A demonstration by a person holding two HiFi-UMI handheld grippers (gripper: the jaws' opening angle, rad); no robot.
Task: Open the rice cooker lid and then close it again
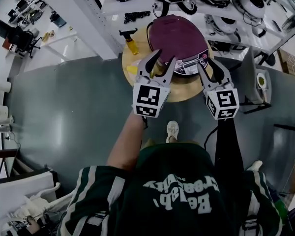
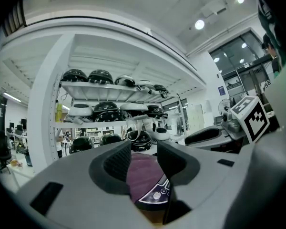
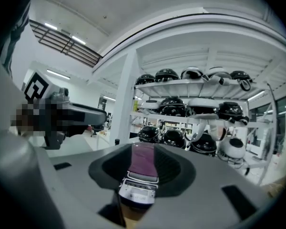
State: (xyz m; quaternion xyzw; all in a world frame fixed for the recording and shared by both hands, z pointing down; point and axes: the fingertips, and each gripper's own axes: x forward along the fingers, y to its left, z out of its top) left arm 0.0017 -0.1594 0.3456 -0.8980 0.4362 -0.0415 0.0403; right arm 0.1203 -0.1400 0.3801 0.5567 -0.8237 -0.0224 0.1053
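Rice cooker (image 1: 179, 43) is filling the round table (image 1: 184, 91); yellow bottle (image 1: 132, 45) is blocking its 9 o'clock, shelving (image 1: 132, 5) is crowding 12 o'clock; 6 o'clock approach is lying open.

Lab or workshop: white metal shelving (image 2: 97, 85) loaded with round black, white gear (image 2: 74, 75).
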